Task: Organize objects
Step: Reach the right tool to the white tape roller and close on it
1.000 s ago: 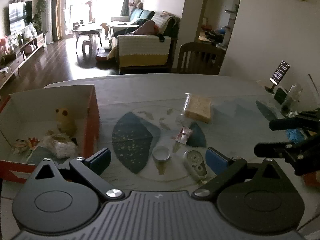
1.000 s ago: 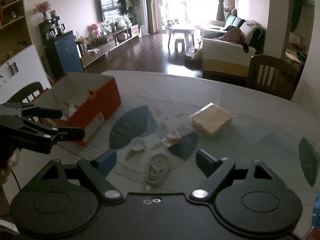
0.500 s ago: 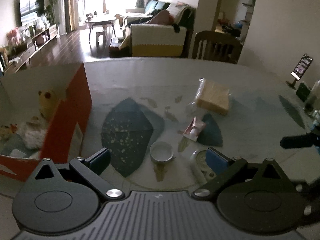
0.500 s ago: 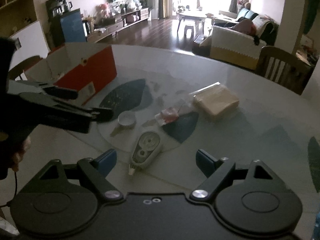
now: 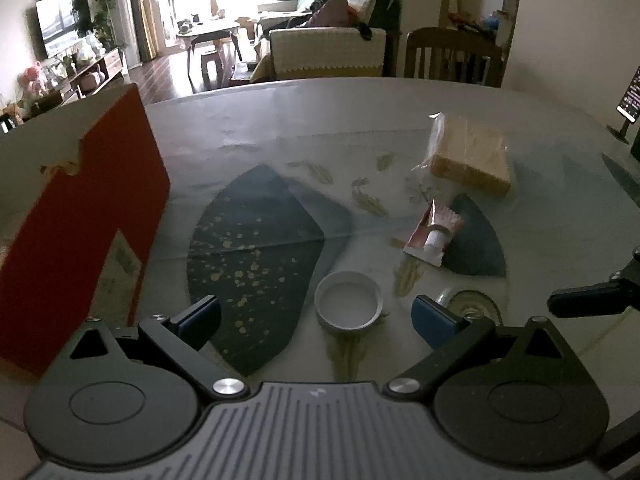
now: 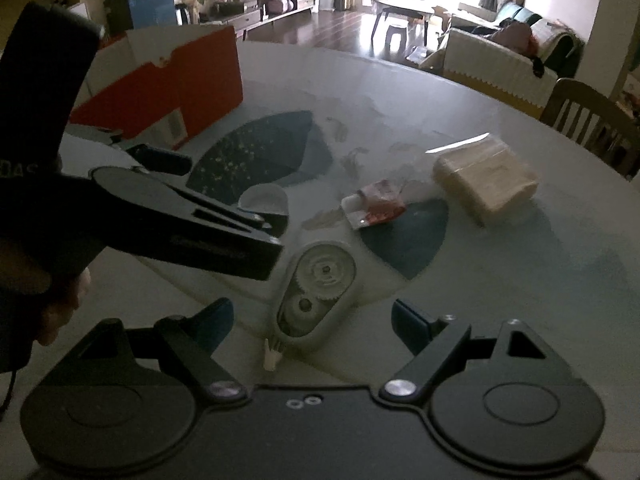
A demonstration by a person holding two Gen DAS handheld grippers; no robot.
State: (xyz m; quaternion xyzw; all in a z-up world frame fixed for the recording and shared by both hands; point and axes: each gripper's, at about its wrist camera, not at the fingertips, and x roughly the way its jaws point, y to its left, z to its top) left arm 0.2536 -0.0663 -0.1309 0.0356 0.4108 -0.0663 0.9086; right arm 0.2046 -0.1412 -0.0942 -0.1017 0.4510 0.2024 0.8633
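Observation:
A white round cap (image 5: 347, 305) lies on the table between the spread fingers of my left gripper (image 5: 316, 316), which is open. In the right wrist view a grey correction-tape dispenser (image 6: 316, 292) lies between the wide-apart fingers of my open right gripper (image 6: 312, 318). A red-and-white sachet (image 5: 434, 234) (image 6: 374, 202) and a wrapped tan block (image 5: 470, 160) (image 6: 486, 178) lie further back. The orange box (image 5: 84, 208) (image 6: 160, 92) stands at the left. The left gripper's body (image 6: 180, 220) partly covers the cap (image 6: 266, 200) in the right wrist view.
The round table (image 5: 280, 120) carries a glass top with blue leaf patterns. A wooden chair (image 5: 452, 54) stands at its far side, and a phone on a stand (image 5: 628, 100) at the right edge. A person's hand (image 6: 60, 304) grips the left tool.
Both grippers have dropped lower and moved forward. The left one has closed in over the white cap, the right one over the correction tape. The box has slid toward the left edge of view.

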